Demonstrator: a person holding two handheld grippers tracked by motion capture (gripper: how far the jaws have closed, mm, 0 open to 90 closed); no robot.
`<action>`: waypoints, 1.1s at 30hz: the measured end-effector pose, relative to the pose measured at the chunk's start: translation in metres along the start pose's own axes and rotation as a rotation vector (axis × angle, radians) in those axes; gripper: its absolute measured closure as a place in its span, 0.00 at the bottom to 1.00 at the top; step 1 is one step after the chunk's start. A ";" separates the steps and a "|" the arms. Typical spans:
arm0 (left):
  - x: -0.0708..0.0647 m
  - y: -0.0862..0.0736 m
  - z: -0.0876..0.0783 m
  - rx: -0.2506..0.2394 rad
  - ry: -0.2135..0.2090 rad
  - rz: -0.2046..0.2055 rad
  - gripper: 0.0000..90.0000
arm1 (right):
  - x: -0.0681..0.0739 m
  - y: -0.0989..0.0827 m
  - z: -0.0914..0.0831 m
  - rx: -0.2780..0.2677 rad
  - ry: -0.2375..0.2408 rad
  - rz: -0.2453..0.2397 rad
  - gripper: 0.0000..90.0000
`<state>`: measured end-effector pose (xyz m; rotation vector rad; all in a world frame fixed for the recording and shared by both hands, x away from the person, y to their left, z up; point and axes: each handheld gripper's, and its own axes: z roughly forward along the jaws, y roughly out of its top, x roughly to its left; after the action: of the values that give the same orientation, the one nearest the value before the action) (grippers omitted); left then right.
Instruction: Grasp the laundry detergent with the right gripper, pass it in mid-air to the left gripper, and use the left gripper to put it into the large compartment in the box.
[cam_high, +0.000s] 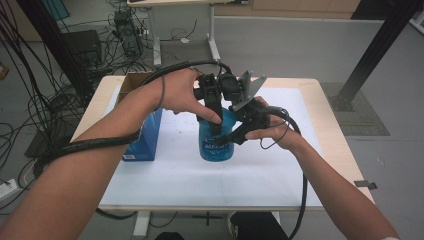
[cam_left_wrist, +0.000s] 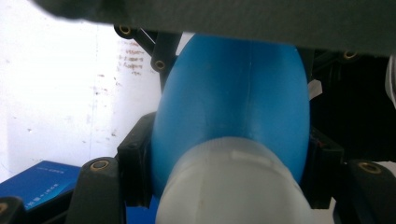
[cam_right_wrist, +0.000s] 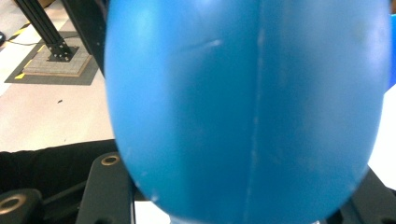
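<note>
Blue bottle (cam_high: 216, 140) stands upright on the white mat (cam_high: 250, 175), long axis vertical, white cap (cam_left_wrist: 233, 186) on top. Body is smooth, glossy plastic, egg-shaped toward the shoulder, with a moulded seam running lengthwise; printed label on its lower wall. Left tongs (cam_high: 216, 122) come down from above, clamped on the bottle's top at the cap and neck; the bottle sits squarely between their black jaws. Right tongs (cam_high: 235, 135) reach in from the side, clamped on the bottle's body, its blue wall filling the gap between the jaws. Beyond the left tongs, a blue box (cam_high: 145, 137) lies on the mat. Pale wooden tabletop (cam_high: 330, 130) borders the mat.
</note>
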<state>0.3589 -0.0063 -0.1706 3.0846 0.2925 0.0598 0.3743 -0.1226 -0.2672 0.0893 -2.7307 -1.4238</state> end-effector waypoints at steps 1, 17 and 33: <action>0.000 0.000 0.000 0.004 0.001 0.005 0.40 | 0.000 0.000 0.000 0.000 -0.001 -0.001 0.48; 0.000 0.001 0.001 0.000 0.020 0.013 0.40 | 0.000 -0.002 0.001 -0.007 -0.017 -0.003 0.48; 0.000 0.001 0.000 0.004 0.025 0.017 0.40 | 0.000 -0.002 0.001 -0.014 -0.021 -0.003 0.48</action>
<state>0.3587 -0.0075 -0.1709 3.0929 0.2677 0.0988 0.3746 -0.1229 -0.2692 0.0777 -2.7375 -1.4528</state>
